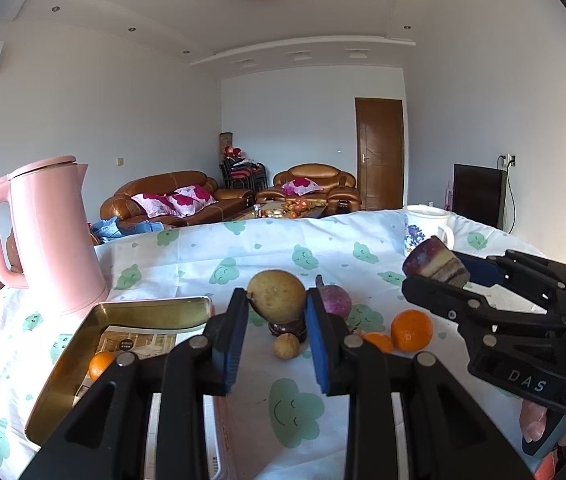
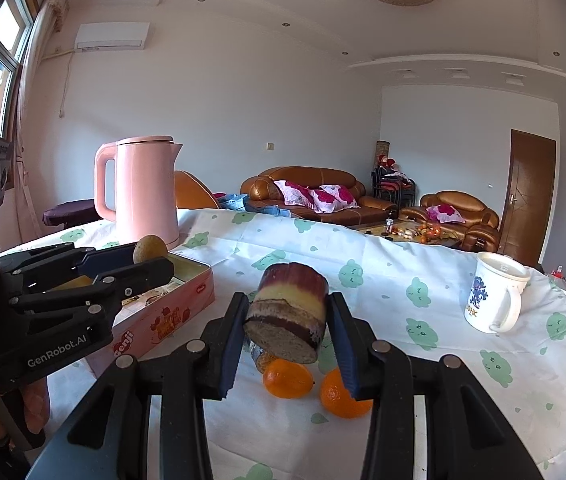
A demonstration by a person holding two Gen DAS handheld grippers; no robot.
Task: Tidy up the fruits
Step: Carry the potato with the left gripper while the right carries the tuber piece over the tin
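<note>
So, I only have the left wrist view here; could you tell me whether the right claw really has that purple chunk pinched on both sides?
Observer: Yes. The right claw is shut on the purple-and-yellow chunk, with a pad against each side, and holds it clear of the cloth.
Operator: Thank you. What sits beneath it?
Observer: One orange lies just under it, with a second orange close beside that one.
Operator: And the outside of the tin?
Observer: The tin is pink outside, with cartoon print and lettering.
</note>
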